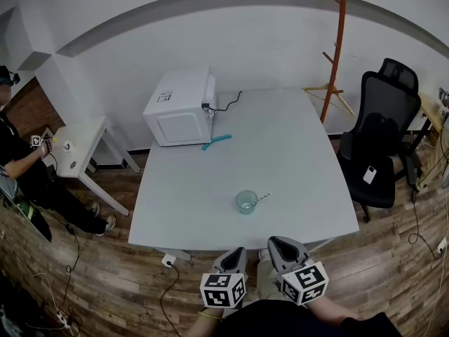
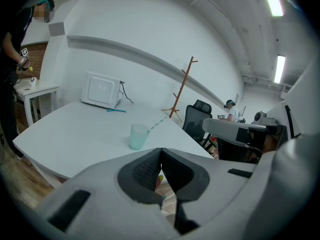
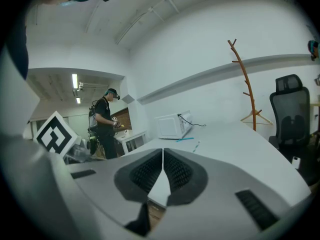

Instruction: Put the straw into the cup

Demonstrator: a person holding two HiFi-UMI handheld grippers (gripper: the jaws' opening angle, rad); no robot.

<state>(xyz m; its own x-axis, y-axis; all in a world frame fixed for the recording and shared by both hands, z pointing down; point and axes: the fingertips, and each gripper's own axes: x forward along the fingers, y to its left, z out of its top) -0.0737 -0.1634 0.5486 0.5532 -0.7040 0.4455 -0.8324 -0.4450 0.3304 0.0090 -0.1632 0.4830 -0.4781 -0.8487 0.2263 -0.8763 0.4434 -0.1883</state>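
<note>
**A:** Both tools pressed together, nothing pinched?

**B:** Yes. Your left gripper [image 1: 236, 251] hangs off the near edge of the table [image 1: 196, 188], jaws together. The cup [image 1: 246, 202] stands ahead, roughly between your two tools. The straw [image 1: 263, 197] already sits in it, leaning out to the right. Your right gripper [image 1: 278, 244], closed and empty too, is about as near.
</note>
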